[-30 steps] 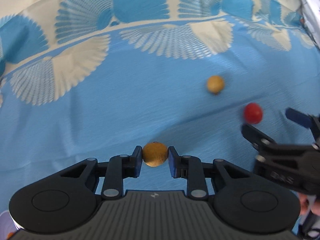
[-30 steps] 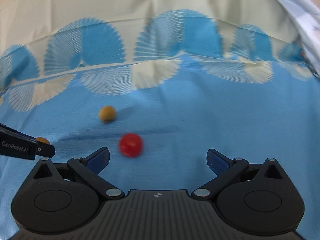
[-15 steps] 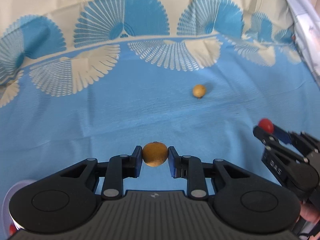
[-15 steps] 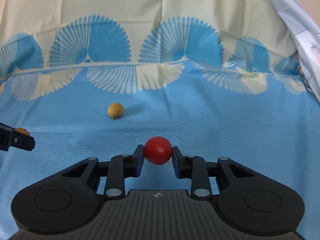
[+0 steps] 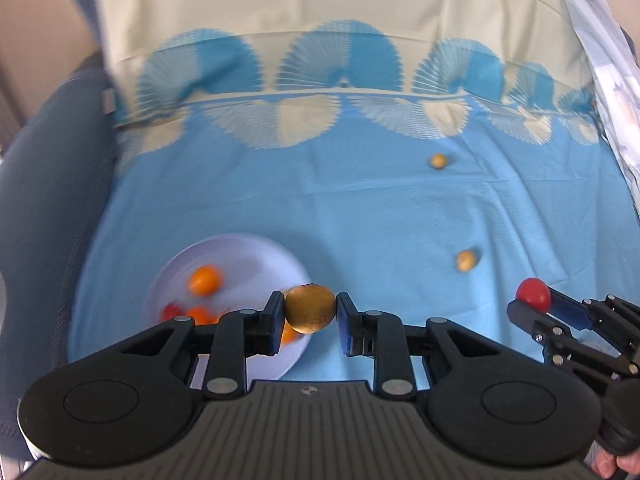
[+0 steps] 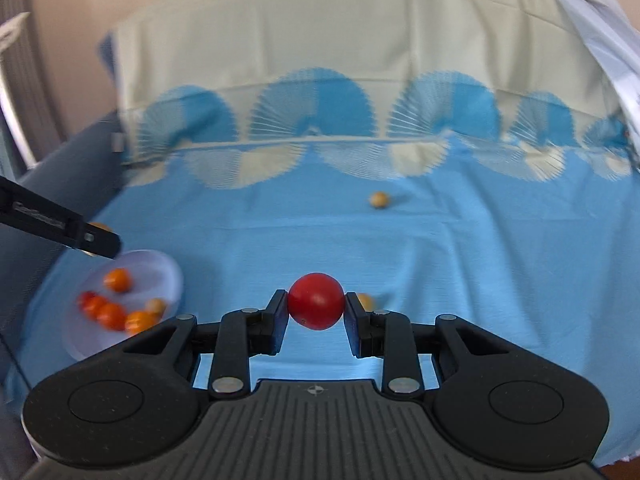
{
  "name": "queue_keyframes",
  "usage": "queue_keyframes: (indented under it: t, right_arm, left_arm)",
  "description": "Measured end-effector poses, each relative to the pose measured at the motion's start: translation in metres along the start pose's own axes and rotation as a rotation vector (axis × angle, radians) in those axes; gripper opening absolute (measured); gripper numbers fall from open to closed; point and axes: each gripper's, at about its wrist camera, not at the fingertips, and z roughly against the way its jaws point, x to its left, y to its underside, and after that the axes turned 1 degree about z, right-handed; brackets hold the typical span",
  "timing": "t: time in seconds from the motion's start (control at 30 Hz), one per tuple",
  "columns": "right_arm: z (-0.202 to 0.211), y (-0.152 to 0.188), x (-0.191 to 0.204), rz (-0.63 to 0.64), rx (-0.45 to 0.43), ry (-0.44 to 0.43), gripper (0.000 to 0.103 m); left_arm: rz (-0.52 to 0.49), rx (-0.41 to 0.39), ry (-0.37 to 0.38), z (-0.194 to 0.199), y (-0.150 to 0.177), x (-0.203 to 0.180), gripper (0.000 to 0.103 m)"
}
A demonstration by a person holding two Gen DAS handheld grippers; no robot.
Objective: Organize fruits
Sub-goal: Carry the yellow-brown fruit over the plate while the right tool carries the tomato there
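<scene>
The left tongs [image 5: 310, 315] are clamped on a brown, kiwi-like fruit [image 5: 310, 309], which sits squarely between the two blue pads, above the near right rim of a pale plate [image 5: 244, 248]. The plate (blurred in both views) lies on the blue cloth [image 5: 360, 220] with fan patterns and holds several orange and red small fruits [image 6: 116, 312]. The right tongs [image 6: 316, 312] grip a red tomato [image 6: 316, 301] at their tips, both pads pressing its sides. Two small tan fruits lie loose on the cloth: the far tan fruit [image 5: 438, 161] near the patterned border and the near tan fruit [image 5: 465, 261] closer in, between the two tongs and apart from both.
</scene>
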Motion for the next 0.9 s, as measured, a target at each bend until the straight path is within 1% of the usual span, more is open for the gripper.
queue_keyframes:
  t: [0.1,0.23,0.4,0.5,0.6,0.9]
  right_arm:
    - [0.023,0.001,0.043,0.044,-0.013,-0.09,0.031]
    - [0.046,0.005,0.09,0.099,-0.001,-0.171,0.031]
    - [0.06,0.016,0.129,0.135,0.059,-0.21,0.031]
    - [0.065,0.02,0.143,0.165,0.076,-0.205,0.031]
    - [0.067,0.021,0.149,0.181,0.073,-0.195,0.031]
    - [0.066,0.017,0.147,0.184,0.079,-0.176,0.031]
  left_arm:
    - [0.037,-0.019,-0.039,0.028,0.022,0.026,0.03]
    - [0.079,-0.045,-0.068,0.057,0.049,0.053,0.03]
    - [0.117,-0.065,-0.078,0.077,0.076,0.077,0.03]
    - [0.132,-0.074,-0.077,0.085,0.088,0.088,0.03]
    - [0.156,-0.081,-0.073,0.089,0.093,0.096,0.03]
    - [0.189,-0.103,-0.075,0.092,0.092,0.106,0.03]
